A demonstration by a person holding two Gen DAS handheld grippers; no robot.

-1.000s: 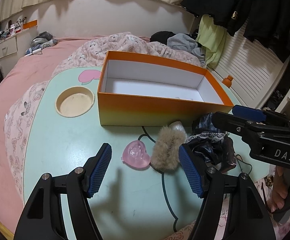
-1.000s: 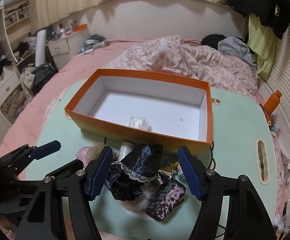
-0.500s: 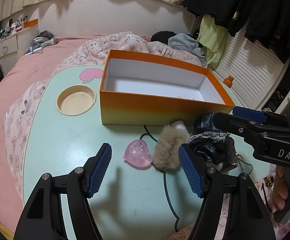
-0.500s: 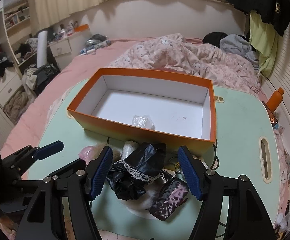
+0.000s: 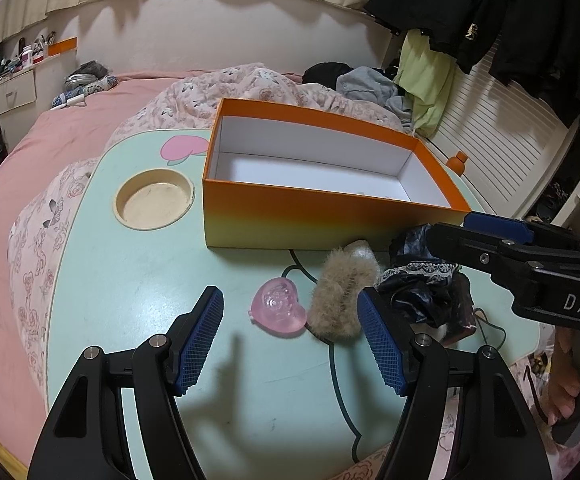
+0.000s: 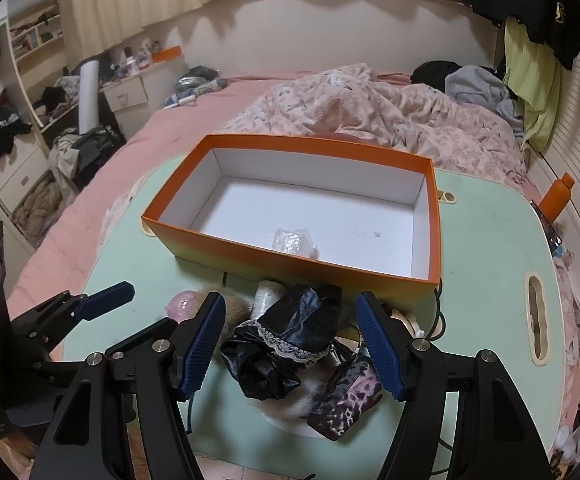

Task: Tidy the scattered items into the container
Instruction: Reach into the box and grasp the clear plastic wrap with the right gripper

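Observation:
An orange box (image 5: 314, 222) (image 6: 290, 258) with a white inside stands on the mint-green table (image 5: 138, 280) (image 6: 486, 248); a small clear crinkled packet (image 6: 292, 242) lies in it. In front of the box lie a pink heart (image 5: 278, 312), a beige furry hair clip (image 5: 340, 294), a black lace-trimmed scrunchie (image 6: 286, 340) (image 5: 422, 286) and a leopard-print piece (image 6: 348, 392). My left gripper (image 5: 292, 342) hovers open just short of the heart and clip. My right gripper (image 6: 290, 344) hovers open over the black scrunchie, touching nothing.
A round recessed cup holder (image 5: 154, 200) sits left of the box, a slot (image 6: 538, 324) at the table's right. A dark cable (image 5: 336, 372) runs across the table. An orange bottle (image 6: 556, 200) stands at the far right edge. A pink bed (image 6: 250, 112) surrounds the table.

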